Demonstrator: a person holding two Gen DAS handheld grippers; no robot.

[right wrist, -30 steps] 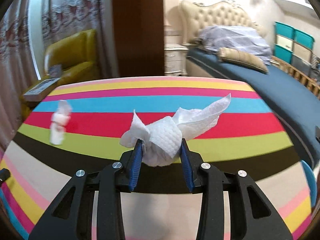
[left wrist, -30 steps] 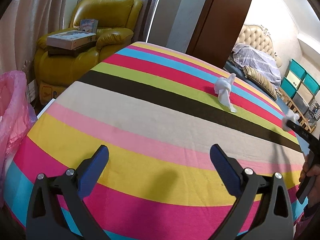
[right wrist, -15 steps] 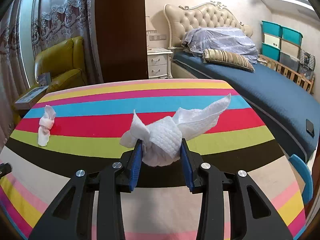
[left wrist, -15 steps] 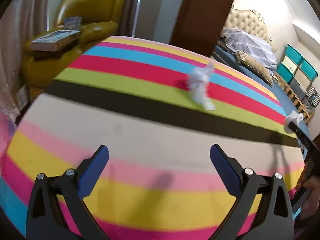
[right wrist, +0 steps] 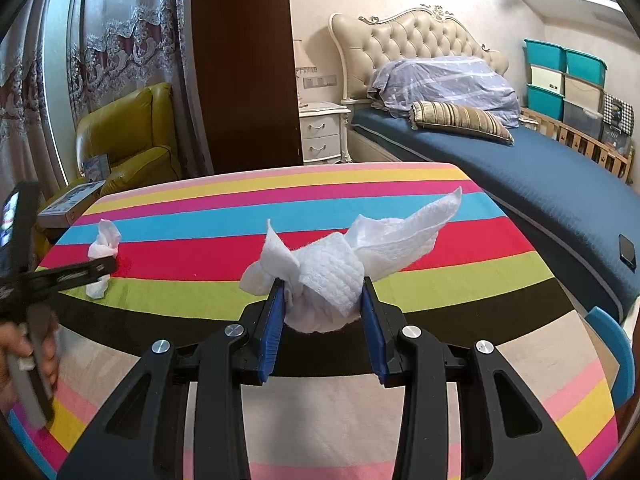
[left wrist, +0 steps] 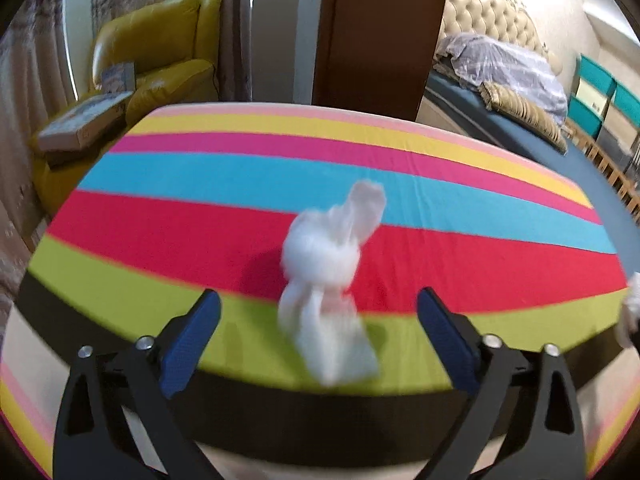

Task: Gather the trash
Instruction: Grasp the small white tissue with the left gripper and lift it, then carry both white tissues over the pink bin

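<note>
No text, label, brand or number can be read in either view. The flat printed cardboard box point(right wrist: 72, 203) on the arm of the yellow leather armchair point(right wrist: 132, 148) carries coloured print, and so does the small blue-and-white booklet point(right wrist: 96, 167) propped on the seat, but the lettering on both is too small and blurred to make out. The black arm of the left hand-held gripper point(right wrist: 64, 276) bears pale markings, also illegible.
</note>
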